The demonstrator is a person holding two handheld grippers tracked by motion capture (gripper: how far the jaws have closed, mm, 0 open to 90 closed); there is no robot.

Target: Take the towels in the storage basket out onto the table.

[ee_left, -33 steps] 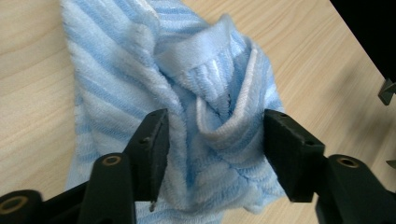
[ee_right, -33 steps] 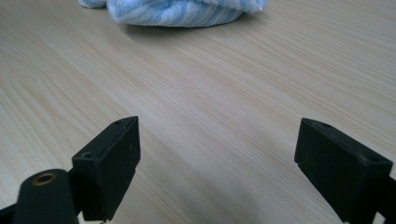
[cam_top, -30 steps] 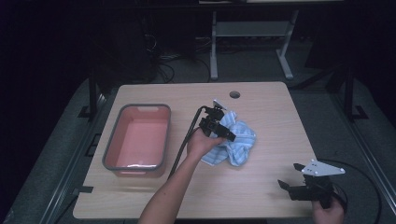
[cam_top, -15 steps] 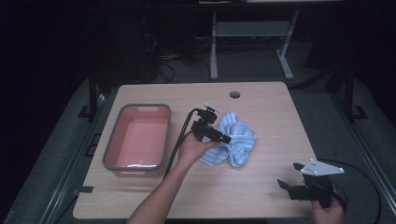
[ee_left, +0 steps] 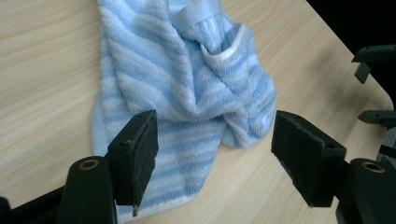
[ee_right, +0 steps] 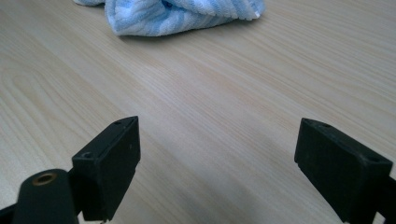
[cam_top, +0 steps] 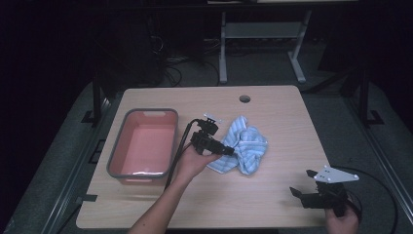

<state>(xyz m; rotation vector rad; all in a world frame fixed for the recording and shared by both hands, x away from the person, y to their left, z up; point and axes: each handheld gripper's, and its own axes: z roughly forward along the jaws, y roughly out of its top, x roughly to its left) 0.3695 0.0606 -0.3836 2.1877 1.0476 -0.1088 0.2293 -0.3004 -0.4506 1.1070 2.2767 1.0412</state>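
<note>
Bare tabletop runs across the lower middle of the frame, while the crumpled towel at centre and the tub at left block passage.

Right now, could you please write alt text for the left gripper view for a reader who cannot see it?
A crumpled blue-and-white striped towel lies on a pale wooden table, just beyond the open left claw, whose two black jaws stand wide apart at the bottom. The other claw shows dark at the right edge.
</note>
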